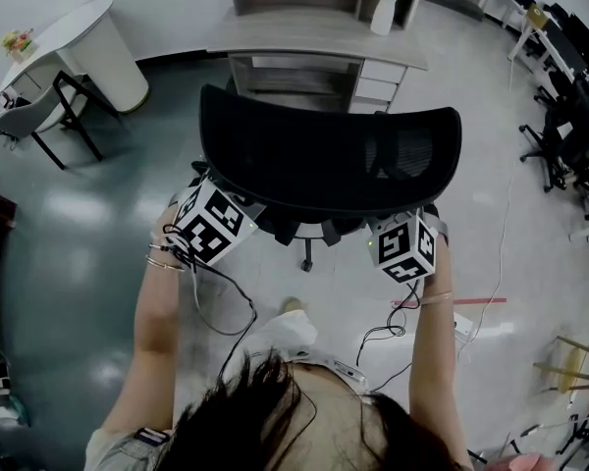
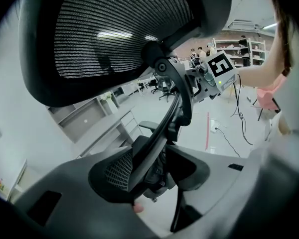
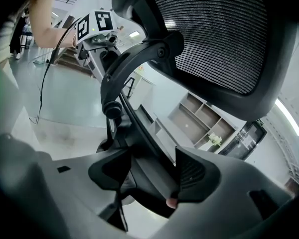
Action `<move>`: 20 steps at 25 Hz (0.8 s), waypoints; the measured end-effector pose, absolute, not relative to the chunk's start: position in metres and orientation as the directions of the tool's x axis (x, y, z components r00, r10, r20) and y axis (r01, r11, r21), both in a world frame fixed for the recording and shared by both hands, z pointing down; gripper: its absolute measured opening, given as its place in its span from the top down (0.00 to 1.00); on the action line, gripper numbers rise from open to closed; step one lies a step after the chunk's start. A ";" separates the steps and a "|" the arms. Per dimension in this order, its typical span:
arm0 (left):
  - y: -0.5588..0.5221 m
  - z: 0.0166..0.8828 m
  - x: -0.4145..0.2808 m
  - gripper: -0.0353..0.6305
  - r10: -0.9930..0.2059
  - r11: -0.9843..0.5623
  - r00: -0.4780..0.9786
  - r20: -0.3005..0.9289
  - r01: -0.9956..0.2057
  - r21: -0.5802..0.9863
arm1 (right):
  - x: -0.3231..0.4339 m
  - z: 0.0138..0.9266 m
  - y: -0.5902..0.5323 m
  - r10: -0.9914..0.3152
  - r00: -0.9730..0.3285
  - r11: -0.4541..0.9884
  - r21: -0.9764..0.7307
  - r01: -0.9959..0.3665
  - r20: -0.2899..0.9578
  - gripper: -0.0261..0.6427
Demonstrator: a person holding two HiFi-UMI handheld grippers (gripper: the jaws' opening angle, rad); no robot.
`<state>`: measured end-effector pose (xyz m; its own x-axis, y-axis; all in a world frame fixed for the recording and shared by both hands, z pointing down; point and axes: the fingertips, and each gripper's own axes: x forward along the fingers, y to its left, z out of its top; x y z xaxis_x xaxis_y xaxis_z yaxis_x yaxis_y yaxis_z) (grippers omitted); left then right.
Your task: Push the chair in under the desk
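Observation:
A black mesh office chair [image 1: 329,160] stands in front of me, its back towards me, facing the grey desk [image 1: 314,37], with a stretch of floor between them. My left gripper [image 1: 226,226] reaches under the chair back's left side and my right gripper [image 1: 398,243] under its right side. In the left gripper view the left gripper [image 2: 149,176] is shut on the chair's black back strut [image 2: 172,118], under the mesh back [image 2: 119,29]. From the other side, the right gripper [image 3: 149,176] is shut on the same strut [image 3: 134,118]. In the head view the chair back hides the fingertips.
A drawer unit [image 1: 375,81] sits under the desk's right end, and a white vase of flowers [image 1: 385,3] stands on top. A white round table [image 1: 79,37] and a grey chair [image 1: 20,116] are far left. Black office chairs [image 1: 569,116] line the right. Cables and red tape [image 1: 452,302] lie on the floor.

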<state>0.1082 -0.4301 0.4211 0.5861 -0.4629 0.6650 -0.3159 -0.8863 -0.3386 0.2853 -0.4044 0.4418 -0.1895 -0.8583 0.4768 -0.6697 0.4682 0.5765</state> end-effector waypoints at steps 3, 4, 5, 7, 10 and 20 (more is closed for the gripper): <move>-0.436 0.421 0.110 0.63 -0.444 -0.896 0.593 0.672 -0.301 -0.326 | 0.287 0.442 -0.411 -0.859 -0.196 0.471 0.577 -0.667 0.474 0.58; -0.438 0.421 0.112 0.63 -0.434 -0.901 0.597 0.675 -0.295 -0.318 | 0.288 0.442 -0.413 -0.858 -0.196 0.472 0.576 -0.667 0.475 0.58; -0.440 0.421 0.113 0.63 -0.421 -0.907 0.602 0.678 -0.290 -0.306 | 0.290 0.443 -0.415 -0.856 -0.196 0.474 0.575 -0.667 0.478 0.58; -0.445 0.421 0.117 0.63 -0.395 -0.918 0.614 0.683 -0.285 -0.275 | 0.293 0.442 -0.419 -0.853 -0.197 0.477 0.572 -0.667 0.483 0.58; -0.450 0.421 0.120 0.63 -0.377 -0.925 0.617 0.690 -0.283 -0.253 | 0.297 0.440 -0.423 -0.856 -0.202 0.476 0.575 -0.666 0.475 0.58; -0.465 0.421 0.130 0.64 -0.446 -0.895 0.605 0.660 -0.305 -0.325 | 0.307 0.442 -0.441 -0.865 -0.217 0.471 0.584 -0.661 0.452 0.57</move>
<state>0.1302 -0.4648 0.4211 0.6052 -0.4457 0.6596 -0.3046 -0.8952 -0.3254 0.3065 -0.4413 0.4415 -0.2169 -0.8654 0.4518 -0.6609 0.4708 0.5845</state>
